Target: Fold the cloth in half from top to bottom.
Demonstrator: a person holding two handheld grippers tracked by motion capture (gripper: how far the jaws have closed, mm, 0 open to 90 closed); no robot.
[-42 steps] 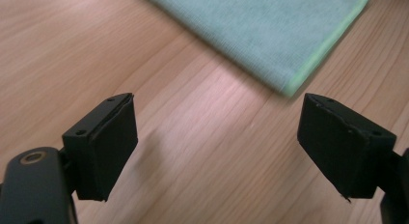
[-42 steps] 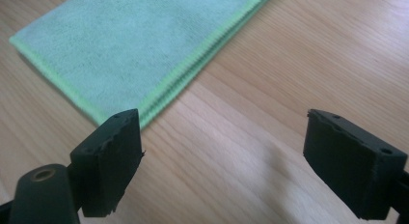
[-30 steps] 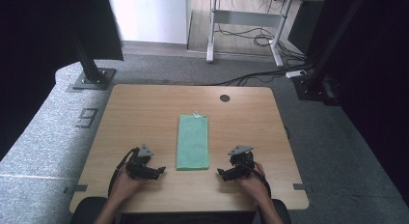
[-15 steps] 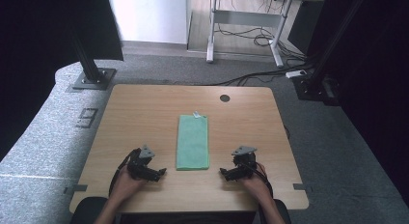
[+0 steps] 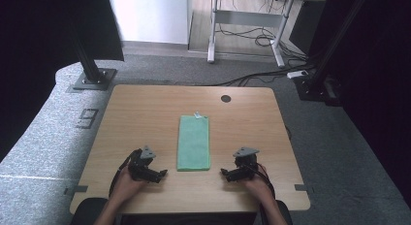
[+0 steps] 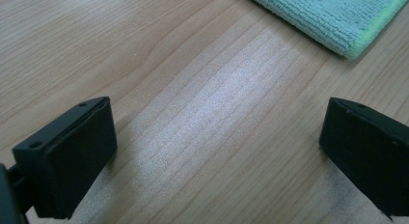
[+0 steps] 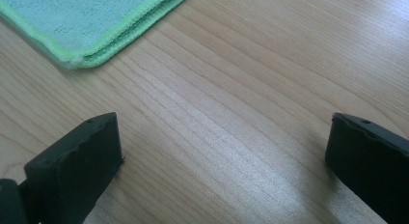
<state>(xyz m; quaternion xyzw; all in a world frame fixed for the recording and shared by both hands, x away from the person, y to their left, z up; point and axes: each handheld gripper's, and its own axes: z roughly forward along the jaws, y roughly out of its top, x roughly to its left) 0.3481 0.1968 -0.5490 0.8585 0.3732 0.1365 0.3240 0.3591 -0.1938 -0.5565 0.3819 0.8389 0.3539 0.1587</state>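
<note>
A green folded towel lies lengthwise on the middle of the wooden table. My left gripper rests near the front edge, left of the towel's near corner and pointing toward it. Its jaws have just been opening and now stand open over bare wood, with the towel corner ahead at the upper right. My right gripper mirrors it on the towel's right side. It is open with nothing between its fingers, and the towel's folded corner lies ahead at the upper left.
A small white tag sticks out at the towel's far end. A dark round hole sits near the table's far edge. Black posts on base plates stand on the grey floor beyond the table's corners.
The right gripper has drifted slightly to the right. The towel and the left hand stay where they were.
</note>
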